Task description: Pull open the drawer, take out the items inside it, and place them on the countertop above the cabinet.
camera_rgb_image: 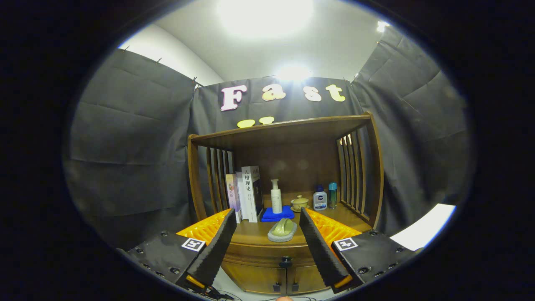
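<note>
**Wood cabinet ahead, drawer shut, jaws wide and empty**

Wooden and dark-stained, the cabinet [284, 251] stands square in front of the gripper [265, 246], whose jaws are spread wide with nothing between them. The drawer [267, 253] sits flush with the cabinet front, its small dark knob [286, 262] low between the two fingers and a little beyond them. What lies inside the drawer cannot be seen.

On the worktop [250, 234] above the drawer rests a pale green holder on a grey base [282, 230], close to the front edge. Behind it are a folded blue cloth [277, 214] carrying a white pump bottle [276, 202], a lidded cup [299, 203], two small bottles [325, 197] and a row of books [246, 194].

This fits either a drawer yet to be pulled or one emptied and pushed shut; the pictures do not settle it.

Risks, as I judge them: the knob is small and round, so jaws closing off-centre could slip off it. A pull that is not straight could jam the drawer. The holder near the front edge could be knocked off by a finger passing above. The tall pump bottle on soft cloth would tip easily if brushed.
</note>
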Demonstrator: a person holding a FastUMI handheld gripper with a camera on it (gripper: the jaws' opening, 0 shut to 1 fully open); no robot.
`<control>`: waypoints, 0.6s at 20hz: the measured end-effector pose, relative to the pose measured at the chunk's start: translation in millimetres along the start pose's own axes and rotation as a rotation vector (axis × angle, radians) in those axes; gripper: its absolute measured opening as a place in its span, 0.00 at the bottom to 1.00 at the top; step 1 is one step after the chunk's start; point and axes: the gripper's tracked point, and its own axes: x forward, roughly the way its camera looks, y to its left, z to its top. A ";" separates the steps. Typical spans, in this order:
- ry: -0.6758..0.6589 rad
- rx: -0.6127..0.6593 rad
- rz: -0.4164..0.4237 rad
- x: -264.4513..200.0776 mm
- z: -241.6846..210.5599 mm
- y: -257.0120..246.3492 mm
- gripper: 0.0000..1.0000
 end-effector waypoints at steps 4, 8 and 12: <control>0.037 -0.008 -0.031 3.3 -12.9 -16.3 0.96; 0.043 0.061 -0.024 3.9 -9.5 -22.8 0.97; 0.056 0.088 -0.030 4.8 -11.4 -32.1 0.97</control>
